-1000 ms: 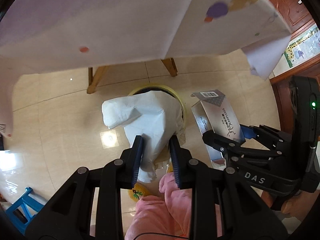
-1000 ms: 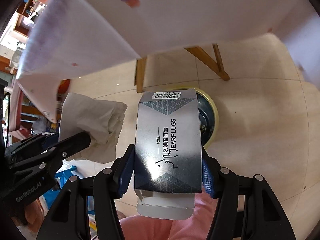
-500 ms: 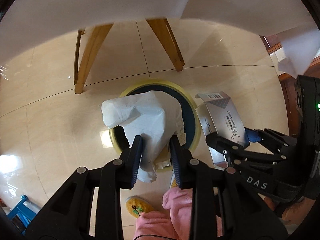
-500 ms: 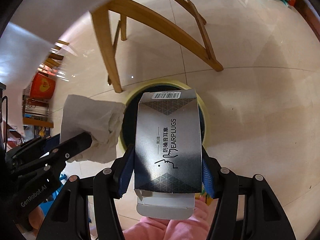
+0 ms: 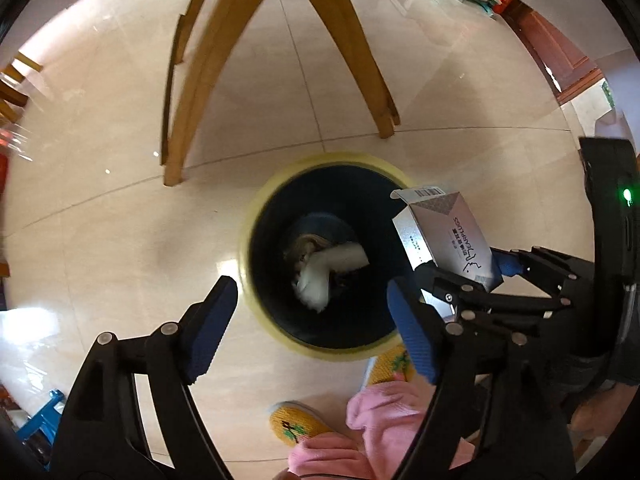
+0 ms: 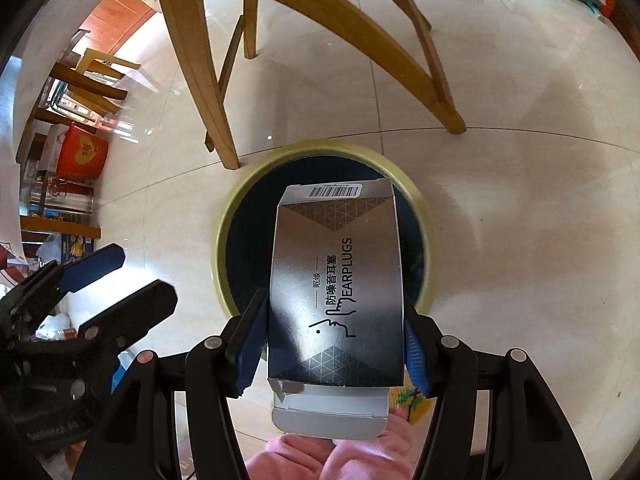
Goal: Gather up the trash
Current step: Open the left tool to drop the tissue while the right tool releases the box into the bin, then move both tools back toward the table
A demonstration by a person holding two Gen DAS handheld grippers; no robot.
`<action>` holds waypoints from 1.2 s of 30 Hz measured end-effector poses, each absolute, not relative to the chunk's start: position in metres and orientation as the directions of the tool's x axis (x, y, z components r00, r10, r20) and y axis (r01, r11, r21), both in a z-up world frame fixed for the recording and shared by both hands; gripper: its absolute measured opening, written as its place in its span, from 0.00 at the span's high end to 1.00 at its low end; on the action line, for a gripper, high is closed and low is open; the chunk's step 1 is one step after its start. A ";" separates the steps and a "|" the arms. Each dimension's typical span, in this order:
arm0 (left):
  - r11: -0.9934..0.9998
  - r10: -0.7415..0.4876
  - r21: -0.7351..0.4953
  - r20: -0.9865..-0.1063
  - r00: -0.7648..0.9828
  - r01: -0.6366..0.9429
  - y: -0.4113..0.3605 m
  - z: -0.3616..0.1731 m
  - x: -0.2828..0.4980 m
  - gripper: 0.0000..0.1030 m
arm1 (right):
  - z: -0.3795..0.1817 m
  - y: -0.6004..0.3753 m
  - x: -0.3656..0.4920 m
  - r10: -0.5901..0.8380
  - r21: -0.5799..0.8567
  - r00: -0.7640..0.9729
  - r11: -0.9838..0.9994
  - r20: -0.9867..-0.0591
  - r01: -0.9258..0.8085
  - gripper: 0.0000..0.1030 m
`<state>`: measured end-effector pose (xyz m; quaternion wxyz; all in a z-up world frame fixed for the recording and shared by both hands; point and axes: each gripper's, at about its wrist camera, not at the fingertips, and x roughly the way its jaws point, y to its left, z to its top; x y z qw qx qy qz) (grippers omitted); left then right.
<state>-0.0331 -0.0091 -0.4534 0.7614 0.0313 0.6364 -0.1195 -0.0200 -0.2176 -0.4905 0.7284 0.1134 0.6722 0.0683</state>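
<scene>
Left wrist view: left gripper [image 5: 312,312] seen spread wide, nothing held, poised above yellow-rimmed bin [image 5: 256,216]. White crumpled tissue [image 5: 320,276] seen lying at bin bottom. Earplug box [image 5: 452,236] seen at right, over bin rim, clamped by right gripper [image 5: 464,276]. Yellow slippers [image 5: 296,424] seen on tiled floor [image 5: 100,220].

Right wrist view: right gripper [image 6: 336,344] closed on earplug box [image 6: 336,280], box held directly above bin [image 6: 224,240] opening. Left gripper [image 6: 120,280] seen at left, parted, empty. Wooden chair legs [image 6: 200,80] seen behind bin.
</scene>
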 end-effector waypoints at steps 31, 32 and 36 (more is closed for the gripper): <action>0.986 -0.156 -0.128 -0.932 0.328 0.107 0.030 -0.198 -0.085 0.27 | -0.248 -0.209 -0.061 0.244 0.273 0.292 0.960 -0.925 0.063 0.28; 0.986 -0.159 -0.130 -0.928 0.336 0.107 0.030 -0.184 -0.088 0.27 | -0.234 -0.210 -0.063 0.246 0.278 0.313 0.959 -0.917 0.060 0.28; 0.983 -0.177 -0.147 -0.913 0.367 0.107 0.031 -0.129 -0.098 0.27 | -0.162 -0.211 -0.071 0.234 0.269 0.407 0.963 -0.883 0.031 0.28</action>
